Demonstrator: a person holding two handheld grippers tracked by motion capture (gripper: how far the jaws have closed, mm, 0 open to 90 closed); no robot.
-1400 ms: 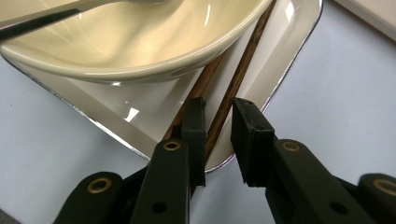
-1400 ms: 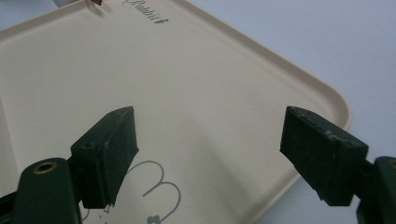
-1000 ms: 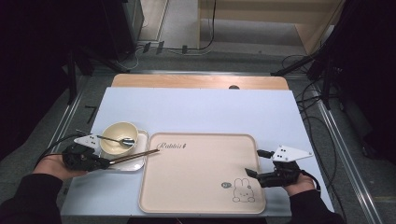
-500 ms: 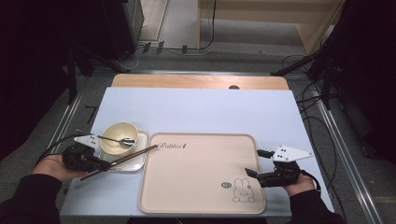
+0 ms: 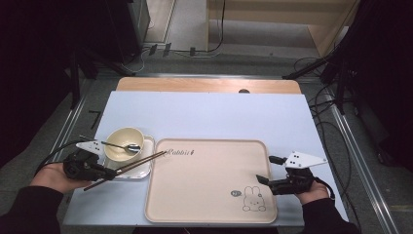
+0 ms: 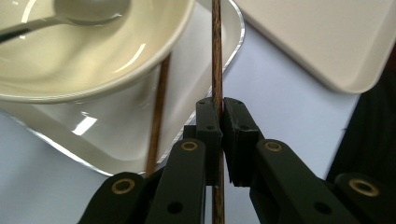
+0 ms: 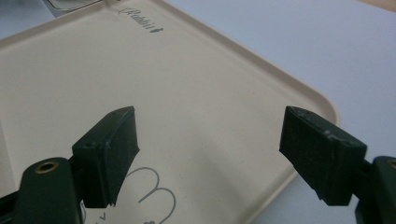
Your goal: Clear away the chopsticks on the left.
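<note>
- Far left, left gripper low over the near-left table edge, jaws clamped tight on one brown chopstick.
- In the left gripper view, that chopstick running straight up between the two black pads, pinched near its lower part, tip out toward the beige tray.
- Chopstick slanting up and right in the high view, far tip reaching the rim of the beige tray, just by the "Rabbit" lettering.
- Second chopstick lying loose alongside, left of the gripped one in the left gripper view, passing under the bowl's rim; whether the two touch, hard to tell from above.
- Cream bowl sitting on the small metal tray, spoon resting in it, handle pointing left.
- Beige tray in the middle of the pale blue table, rabbit drawing at its near right corner.
- Far right, right gripper jaws wide apart, nothing between them, hovering over the tray's right edge beside the rabbit.
- In the right gripper view, both pads spread well clear above the tray surface.
</note>
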